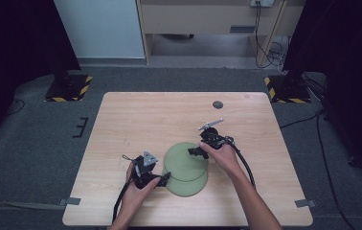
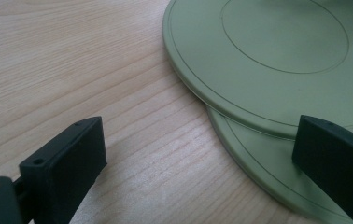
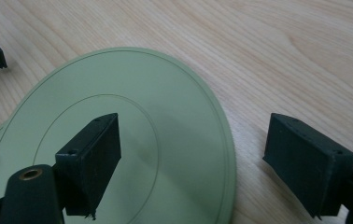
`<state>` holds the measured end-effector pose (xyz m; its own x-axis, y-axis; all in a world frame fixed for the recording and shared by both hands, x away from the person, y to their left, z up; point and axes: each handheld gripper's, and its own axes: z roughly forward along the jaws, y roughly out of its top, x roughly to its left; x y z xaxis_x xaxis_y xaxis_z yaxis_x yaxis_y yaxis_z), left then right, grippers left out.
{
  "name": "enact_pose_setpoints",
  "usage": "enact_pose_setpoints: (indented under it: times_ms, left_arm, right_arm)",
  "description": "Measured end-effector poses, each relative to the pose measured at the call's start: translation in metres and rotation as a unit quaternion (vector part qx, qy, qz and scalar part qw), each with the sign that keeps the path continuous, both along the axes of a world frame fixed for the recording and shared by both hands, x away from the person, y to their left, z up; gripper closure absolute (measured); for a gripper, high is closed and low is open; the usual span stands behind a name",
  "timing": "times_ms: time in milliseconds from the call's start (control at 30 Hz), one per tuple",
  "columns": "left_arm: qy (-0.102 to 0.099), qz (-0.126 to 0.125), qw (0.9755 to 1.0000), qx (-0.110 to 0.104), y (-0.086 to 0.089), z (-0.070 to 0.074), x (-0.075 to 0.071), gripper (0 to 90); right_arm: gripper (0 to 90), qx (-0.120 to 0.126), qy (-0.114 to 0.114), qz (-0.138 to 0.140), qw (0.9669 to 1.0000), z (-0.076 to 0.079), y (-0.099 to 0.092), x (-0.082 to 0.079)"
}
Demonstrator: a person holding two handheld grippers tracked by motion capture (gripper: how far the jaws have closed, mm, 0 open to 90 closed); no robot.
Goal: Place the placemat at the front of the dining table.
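Two flat pale green plates lie overlapped near the table's front. The upper plate [image 1: 184, 160] [image 2: 282, 51] [image 3: 165, 116] rests partly on the lower plate [image 1: 191, 186] [image 2: 258, 163]. My left gripper [image 1: 164, 178] [image 2: 198, 154] is open at the plates' left edge, one jaw over bare wood and the other above the lower plate's rim. My right gripper [image 1: 196, 151] [image 3: 198, 158] is open at the upper plate's right rim. One of its jaws hangs over the plate and the other over the table, and neither pad presses on the rim.
The wooden table [image 1: 136, 120] has a small dark round mark [image 1: 218, 104] near its far edge. Bare wood lies left, right and behind the plates. Black stands with yellow-striped bases [image 1: 69, 88] sit on the floor beyond the far corners.
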<state>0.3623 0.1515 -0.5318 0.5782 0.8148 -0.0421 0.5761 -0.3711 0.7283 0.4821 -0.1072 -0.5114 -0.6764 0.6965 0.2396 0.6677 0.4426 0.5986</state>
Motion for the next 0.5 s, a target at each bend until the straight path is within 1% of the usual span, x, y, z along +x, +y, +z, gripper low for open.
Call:
enact_pose_setpoints:
  times_ms: [133,233,433,500]
  left_arm:
    - [-0.003,-0.006,1.0,0.001,-0.0047,-0.0001,-0.0014,2.2]
    - [-0.005,-0.004,1.0,0.004,-0.0065,0.0004,-0.0028,2.3]
    - [-0.008,-0.008,0.9999,0.006,-0.0091,0.0007,-0.0058,2.8]
    - [-0.01,-0.006,0.9999,0.008,-0.01,0.0005,-0.0056,2.2]
  right_arm:
    - [18.9,0.001,0.006,0.005,1.0,-0.0032,0.0017,0.0007]
    - [18.9,-0.003,0.011,0.009,0.9999,-0.0062,0.0011,0.0004]
    - [19.5,-0.003,0.012,0.013,0.9999,-0.0063,0.0014,-0.0002]
    - [19.7,0.001,0.012,0.015,0.9998,-0.0067,0.0026,-0.0006]
